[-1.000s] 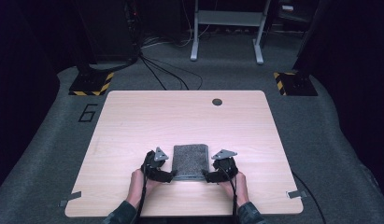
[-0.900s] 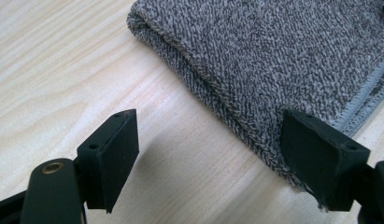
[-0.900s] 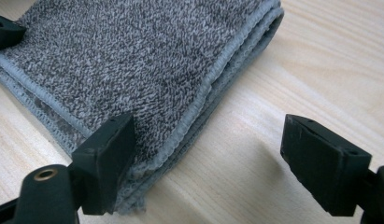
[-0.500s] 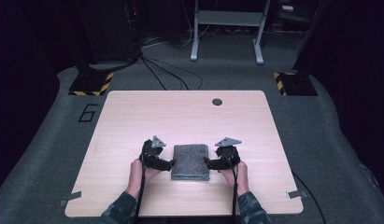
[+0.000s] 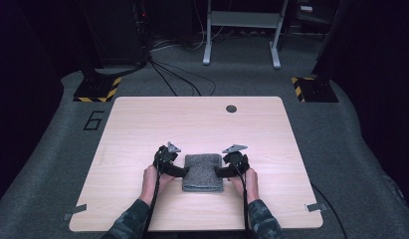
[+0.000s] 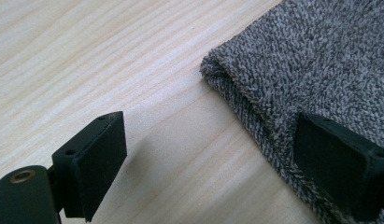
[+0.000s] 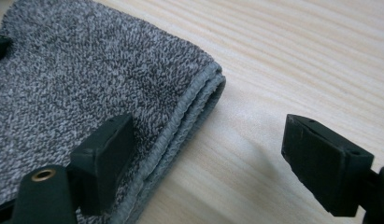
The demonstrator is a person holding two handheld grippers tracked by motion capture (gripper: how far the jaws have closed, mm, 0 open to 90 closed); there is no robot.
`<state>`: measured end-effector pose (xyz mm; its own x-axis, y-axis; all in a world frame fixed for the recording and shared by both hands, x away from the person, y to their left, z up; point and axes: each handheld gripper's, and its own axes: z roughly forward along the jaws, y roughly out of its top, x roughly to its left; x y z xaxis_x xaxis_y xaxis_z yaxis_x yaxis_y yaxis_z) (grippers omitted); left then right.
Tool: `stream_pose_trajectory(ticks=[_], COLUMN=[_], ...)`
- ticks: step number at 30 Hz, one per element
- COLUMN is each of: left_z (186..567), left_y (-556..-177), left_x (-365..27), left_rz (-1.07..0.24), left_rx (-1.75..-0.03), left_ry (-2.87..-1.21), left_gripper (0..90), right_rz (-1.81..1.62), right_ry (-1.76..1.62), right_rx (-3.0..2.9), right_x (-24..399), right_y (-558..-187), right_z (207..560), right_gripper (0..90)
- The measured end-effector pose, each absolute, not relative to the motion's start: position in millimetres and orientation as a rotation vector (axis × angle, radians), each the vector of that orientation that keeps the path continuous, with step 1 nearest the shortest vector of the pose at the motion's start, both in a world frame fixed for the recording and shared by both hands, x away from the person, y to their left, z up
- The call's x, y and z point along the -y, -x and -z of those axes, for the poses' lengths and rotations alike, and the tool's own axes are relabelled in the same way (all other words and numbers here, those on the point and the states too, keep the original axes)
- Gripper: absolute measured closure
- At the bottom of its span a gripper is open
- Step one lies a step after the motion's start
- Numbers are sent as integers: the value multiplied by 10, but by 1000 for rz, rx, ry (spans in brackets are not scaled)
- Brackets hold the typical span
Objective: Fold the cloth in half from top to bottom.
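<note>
A: Where does the folded grey towel (image 5: 203,172) lie?

B: Flat on the wooden tabletop (image 5: 142,129), in the near half and about midway across, between the person's two hands. In the high view it is a compact rectangle, longer from front to back than from side to side.

A: And the left gripper (image 5: 178,171)?

B: It sits at the towel's left edge. In the left gripper view (image 6: 208,161) its jaws stand wide apart and have just been opening. One jaw hangs over bare wood, the other over the towel's pile, and the towel's folded edge runs between them. Neither pad presses the cloth, so the towel is released on this side.

A: The right gripper (image 5: 223,172)?

B: Much the same at the towel's right edge. In the right gripper view (image 7: 222,163) its jaws are also spread wide: one over the grey pile, one over the wood, with the towel's stitched hems, two layers stacked, passing between them. Nothing is clamped there.

A: Whether the jaws touch the cloth at all?

B: I cannot tell for sure; the jaw over the towel on each side is very close to the pile.

A: Anything else on the tabletop?

B: A small dark round cap (image 5: 231,108) near the far edge, well apart from the towel
</note>
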<state>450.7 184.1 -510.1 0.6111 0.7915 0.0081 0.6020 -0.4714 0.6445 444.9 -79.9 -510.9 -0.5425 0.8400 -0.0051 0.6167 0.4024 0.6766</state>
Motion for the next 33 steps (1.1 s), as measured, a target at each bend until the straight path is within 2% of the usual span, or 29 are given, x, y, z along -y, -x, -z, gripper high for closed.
stream_pose_trajectory(ticks=[8, 20, 27, 33], left_z=[4903, 4676, 4757, 4979], left_y=[-4345, -4062, -3954, -3831], left_x=[-2050, -2483, -2709, -2998], left_rz=[-410, -511, -545, -513], left_rx=[-1104, -1118, -1172, -1292], left_ry=[-2173, -2115, -2110, -2092], left_gripper=[34, 32, 34, 33], right_rz=[-985, -1007, -971, -942], right_ry=[-1273, -1281, -1365, -1480], right_rx=[-2266, -2166, -2111, -2023], right_x=[992, 1487, 1816, 2193], right_y=[-4304, -4006, -3926, -3813], right_z=[4908, 4663, 4781, 4935], right_gripper=[144, 125, 125, 125])
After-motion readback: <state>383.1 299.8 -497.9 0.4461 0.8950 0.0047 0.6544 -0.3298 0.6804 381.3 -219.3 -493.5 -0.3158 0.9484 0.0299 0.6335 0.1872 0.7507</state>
